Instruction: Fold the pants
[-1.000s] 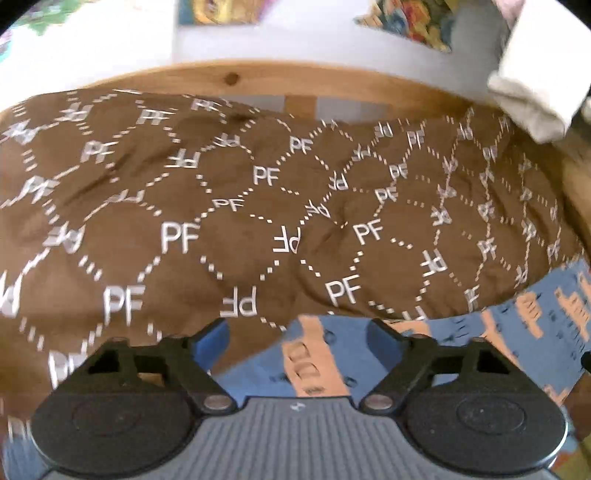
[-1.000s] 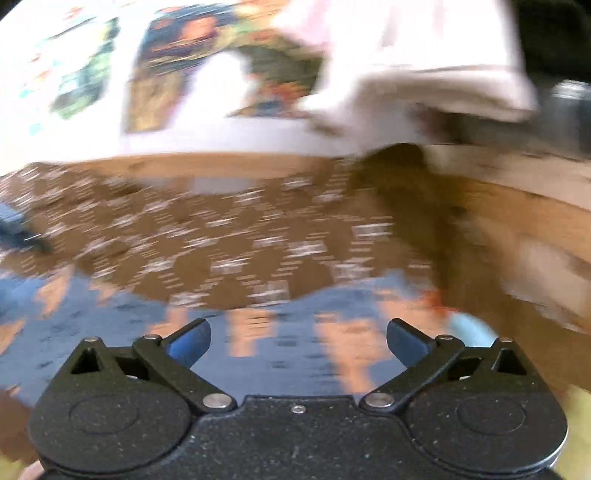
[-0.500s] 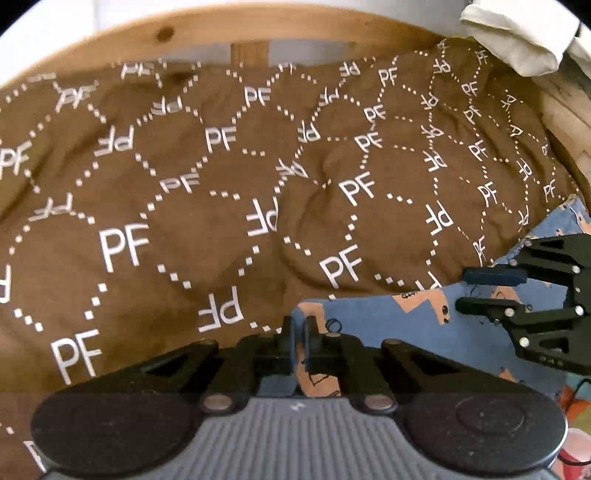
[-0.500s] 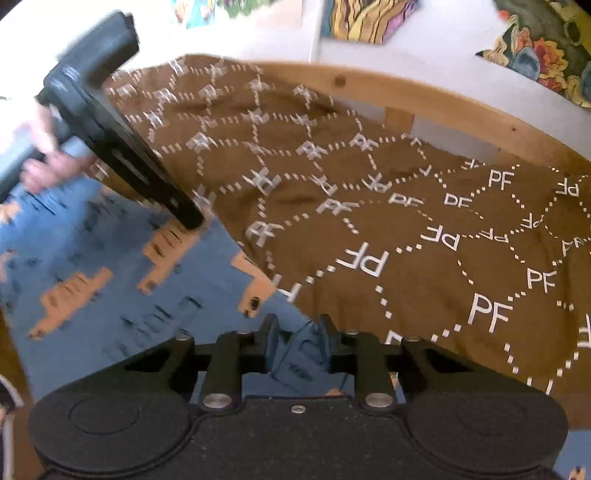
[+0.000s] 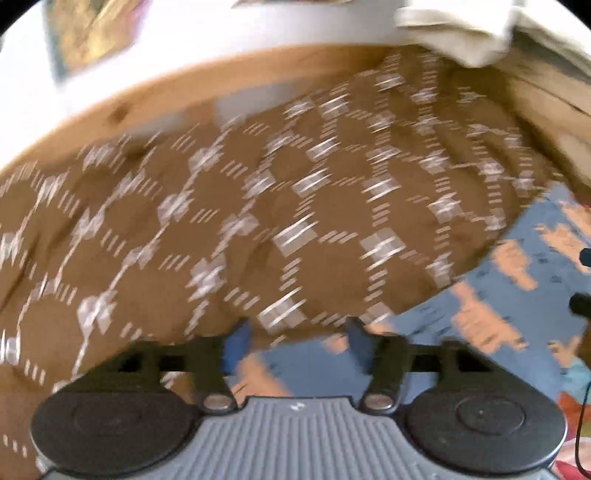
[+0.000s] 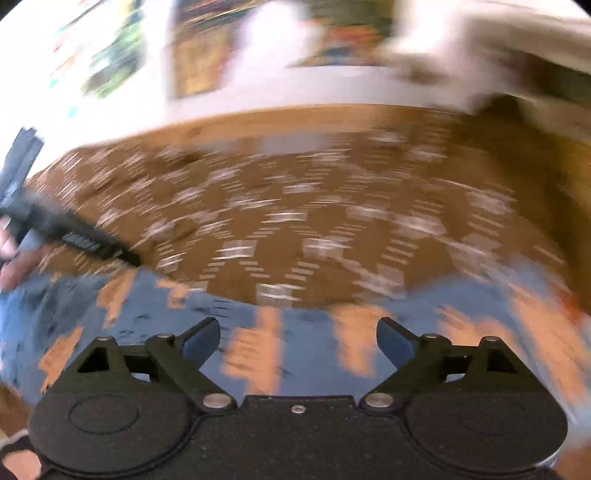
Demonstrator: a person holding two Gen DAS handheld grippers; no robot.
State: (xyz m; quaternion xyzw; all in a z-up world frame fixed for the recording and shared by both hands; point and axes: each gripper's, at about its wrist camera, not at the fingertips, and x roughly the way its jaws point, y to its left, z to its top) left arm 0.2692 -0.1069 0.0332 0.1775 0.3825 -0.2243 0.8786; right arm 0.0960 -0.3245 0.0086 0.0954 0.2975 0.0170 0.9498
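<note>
We see the pants (image 6: 295, 354) lying at the near edge of a blanket (image 5: 258, 221) that spreads over a bed. A wooden bed rail (image 5: 166, 99) runs behind the blanket, with a wall (image 6: 266, 92) beyond it. A folded cloth (image 5: 461, 33) sits at the far right corner. In the right wrist view, the left gripper (image 6: 122, 254) reaches in from the left, at the pants' far edge.

Both wrist views low over one brown blanket (image 5: 258, 229).

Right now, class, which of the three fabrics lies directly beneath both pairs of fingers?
The blue fabric with orange figures, not the brown patterned blanket beyond or the cream cloth at the back.
</note>
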